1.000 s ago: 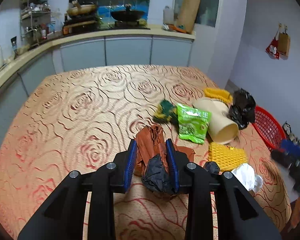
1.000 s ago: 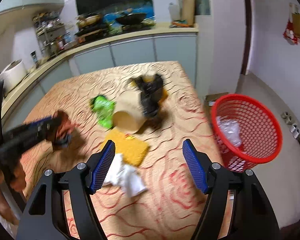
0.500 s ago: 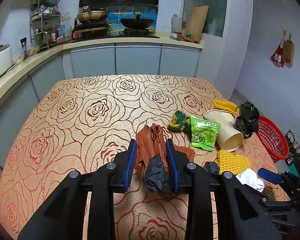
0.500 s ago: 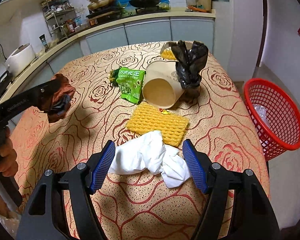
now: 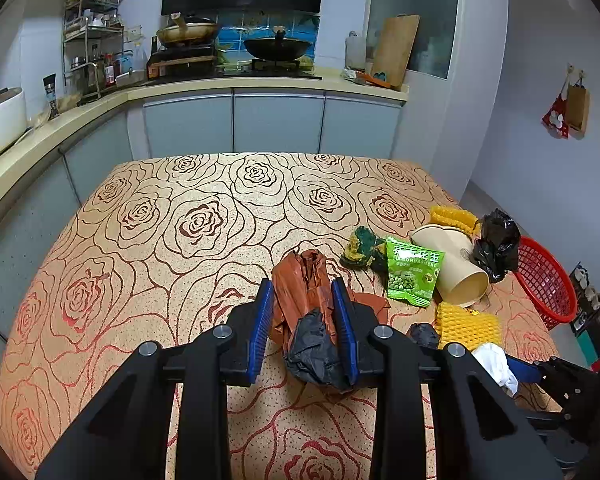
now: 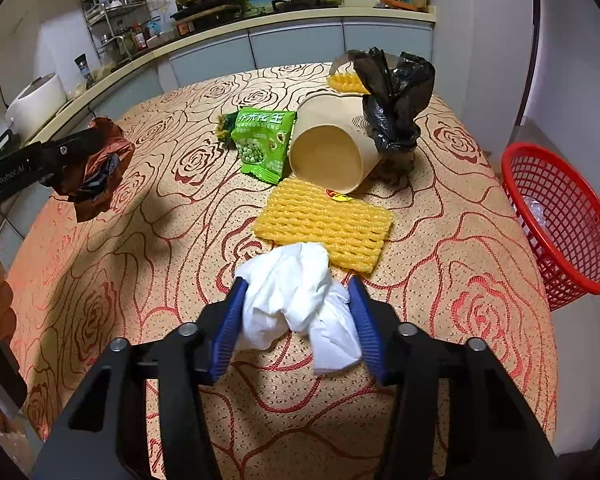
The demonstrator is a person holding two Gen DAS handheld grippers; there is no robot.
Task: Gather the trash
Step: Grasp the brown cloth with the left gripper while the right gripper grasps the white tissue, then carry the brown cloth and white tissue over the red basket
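My left gripper (image 5: 301, 284) is shut on a crumpled brown and black plastic bag (image 5: 304, 308). The right wrist view shows that bag (image 6: 100, 168) hanging above the rose-patterned tablecloth (image 6: 160, 240), with its shadow below it. My right gripper (image 6: 297, 284) is down at the table's near right. Its jaws are closing on a white tissue wad (image 6: 288, 272), which is bunched between the blue pads with both touching it. In the left wrist view the tissue (image 5: 494, 360) shows at the lower right.
A yellow foam net (image 6: 324, 224) lies just beyond the tissue. Behind it are a tipped paper cup (image 6: 332, 152), a green pea packet (image 6: 264, 144), a black bag (image 6: 396, 104) and a second yellow net (image 6: 344, 82). A red basket (image 6: 560, 220) stands off the table's right edge.
My right gripper came down over the white tissue and its jaws narrowed until the wad bunched between them. The left gripper kept its hold on the brown bag and barely moved.
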